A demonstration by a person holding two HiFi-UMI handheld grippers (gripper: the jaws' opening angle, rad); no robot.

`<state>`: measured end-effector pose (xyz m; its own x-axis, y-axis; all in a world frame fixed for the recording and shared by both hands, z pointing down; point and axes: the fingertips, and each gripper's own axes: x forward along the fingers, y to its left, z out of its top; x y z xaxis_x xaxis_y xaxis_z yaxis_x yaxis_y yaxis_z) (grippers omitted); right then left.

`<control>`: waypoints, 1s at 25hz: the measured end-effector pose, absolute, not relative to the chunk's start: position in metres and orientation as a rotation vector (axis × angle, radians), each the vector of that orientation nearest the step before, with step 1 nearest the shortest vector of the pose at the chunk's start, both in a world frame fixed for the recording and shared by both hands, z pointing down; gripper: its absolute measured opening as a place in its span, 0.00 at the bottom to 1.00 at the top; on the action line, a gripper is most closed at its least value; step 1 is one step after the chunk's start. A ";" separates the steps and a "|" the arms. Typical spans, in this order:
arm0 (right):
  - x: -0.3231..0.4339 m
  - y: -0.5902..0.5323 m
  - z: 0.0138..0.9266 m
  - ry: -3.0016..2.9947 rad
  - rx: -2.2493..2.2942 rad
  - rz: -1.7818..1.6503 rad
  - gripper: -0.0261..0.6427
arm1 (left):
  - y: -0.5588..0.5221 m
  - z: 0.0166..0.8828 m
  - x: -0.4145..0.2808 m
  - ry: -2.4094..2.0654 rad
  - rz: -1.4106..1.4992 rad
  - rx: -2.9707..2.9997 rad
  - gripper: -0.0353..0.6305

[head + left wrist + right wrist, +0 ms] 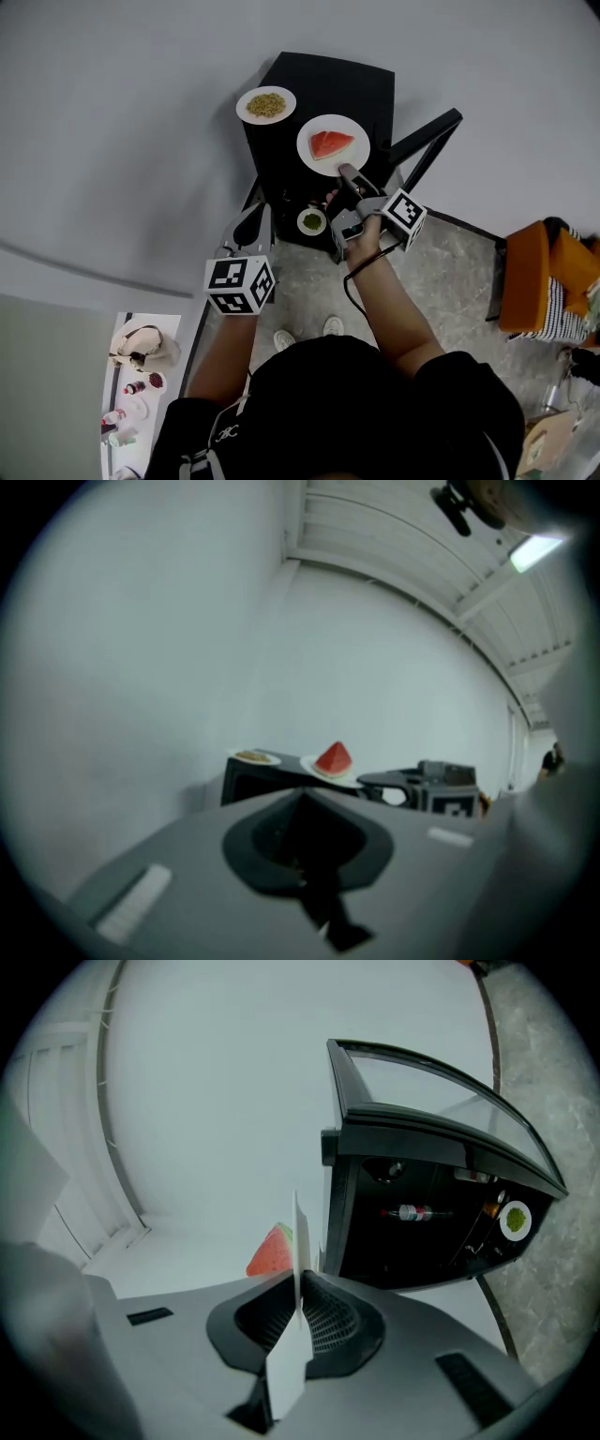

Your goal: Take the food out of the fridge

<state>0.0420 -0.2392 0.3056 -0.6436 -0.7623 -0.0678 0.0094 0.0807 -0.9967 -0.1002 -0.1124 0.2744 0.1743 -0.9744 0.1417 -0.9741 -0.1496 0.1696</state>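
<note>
Watermelon wedge (332, 143) sits peak-up on white plate (328, 123), long side left-right in head view, over fridge (328, 80) top. Right gripper (345, 172) clamps plate rim. Grain plate (266, 104) alongside, green bowl (311, 222) inside fridge. Left gripper (302, 794) closed, empty

The head view looks steeply down on the fridge (328, 80) top from above the person (375, 403). The left gripper view faces it level from farther back; the right gripper view, rolled sideways, sits close by its open front. All three catch the watermelon slice (331, 143).
</note>
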 end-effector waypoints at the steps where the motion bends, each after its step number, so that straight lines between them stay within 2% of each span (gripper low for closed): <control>1: 0.041 -0.248 0.304 1.734 -0.751 -1.616 0.06 | -0.111 0.275 -0.102 -1.887 0.000 2.222 0.06; 10: 0.014 -0.310 0.309 1.640 -0.815 -1.634 0.06 | -0.102 0.274 -0.112 -1.922 0.004 2.182 0.05; 25: 0.001 -0.351 0.322 1.550 -0.942 -1.675 0.06 | -0.086 0.287 -0.130 -1.957 0.008 2.097 0.06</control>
<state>0.0012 -0.3507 0.3224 -0.5229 -0.8494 0.0705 -0.0047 -0.0799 -0.9968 -0.1303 -0.0863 0.2871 0.0865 -0.9783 0.1883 -0.9798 -0.0493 0.1939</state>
